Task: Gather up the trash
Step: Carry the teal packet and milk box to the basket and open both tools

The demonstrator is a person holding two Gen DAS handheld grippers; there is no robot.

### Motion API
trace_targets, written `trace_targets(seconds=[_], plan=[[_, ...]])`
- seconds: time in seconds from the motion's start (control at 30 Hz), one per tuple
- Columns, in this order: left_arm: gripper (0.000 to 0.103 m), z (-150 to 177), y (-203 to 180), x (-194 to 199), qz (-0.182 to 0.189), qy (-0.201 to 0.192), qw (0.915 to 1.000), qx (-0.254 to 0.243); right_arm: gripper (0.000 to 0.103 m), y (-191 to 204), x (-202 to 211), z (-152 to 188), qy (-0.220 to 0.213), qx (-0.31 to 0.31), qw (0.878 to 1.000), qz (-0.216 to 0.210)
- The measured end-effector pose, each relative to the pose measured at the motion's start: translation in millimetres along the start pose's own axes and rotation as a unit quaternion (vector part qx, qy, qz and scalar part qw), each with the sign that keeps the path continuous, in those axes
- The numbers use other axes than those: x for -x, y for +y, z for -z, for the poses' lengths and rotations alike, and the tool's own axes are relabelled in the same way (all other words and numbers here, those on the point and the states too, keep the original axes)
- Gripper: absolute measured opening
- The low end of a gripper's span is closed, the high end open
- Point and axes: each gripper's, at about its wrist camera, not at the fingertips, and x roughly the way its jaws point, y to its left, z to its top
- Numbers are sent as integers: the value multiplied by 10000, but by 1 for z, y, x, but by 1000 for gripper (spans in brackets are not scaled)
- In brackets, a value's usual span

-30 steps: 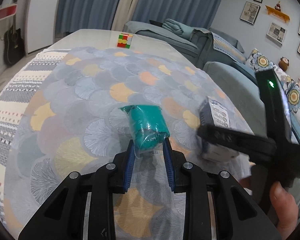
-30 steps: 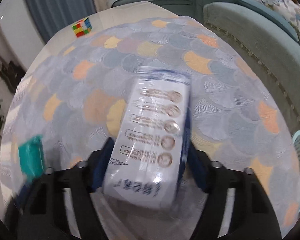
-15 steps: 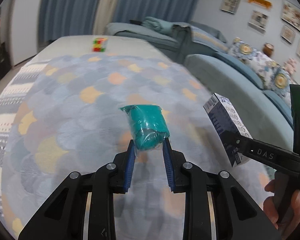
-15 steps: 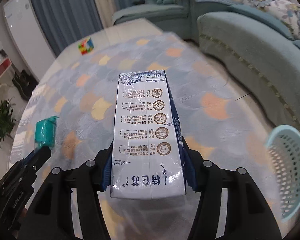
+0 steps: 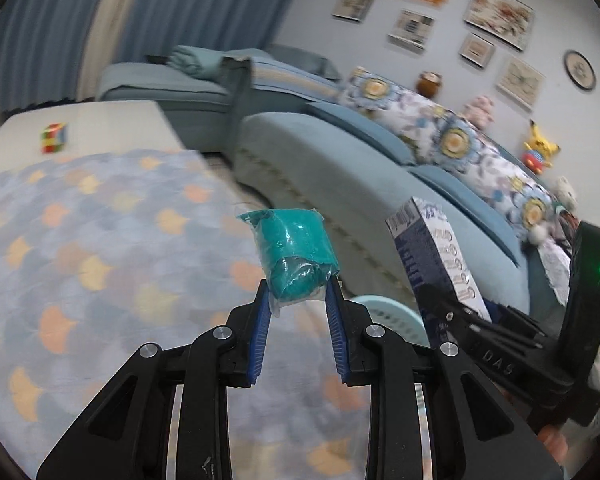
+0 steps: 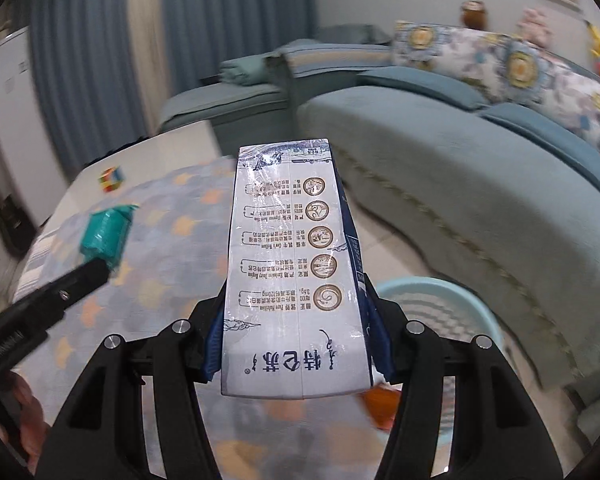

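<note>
- Left wrist view: the left gripper (image 5: 296, 300) is pinched onto a scrunched-up teal wrapper (image 5: 294, 258), blue pads touching both sides of its lower end, most of it poking out past the tips. It's held up in the air over the patterned rug (image 5: 80, 248).
- Same view, off to the right, the right gripper (image 5: 452, 312) shows from the side with a milk carton (image 5: 436, 252) sticking up out of it.
- Right wrist view: the right gripper (image 6: 296, 344) is clamped on both sides of that carton (image 6: 296, 272), white printed face toward the camera, long end pointing away.
- A pale blue basket (image 6: 440, 304) sits on the floor just behind the carton, right of it, near the blue sofa (image 6: 460, 168).
- There's a puzzle cube (image 6: 111, 179) well back on the bare floor past the rug.
- Background's pretty blurry.
</note>
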Motion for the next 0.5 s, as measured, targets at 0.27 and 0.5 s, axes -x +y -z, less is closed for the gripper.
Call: trace_targets(seconds=[0.27,0.5], plan=[[26,19,-82,-56,505,505,9969,-327,54,-90,-7,21,417,-613,9955,583],[26,54,-104,-101,703,1066,9905,-509,54,-129,-42,45,1095,-978,9857,825]])
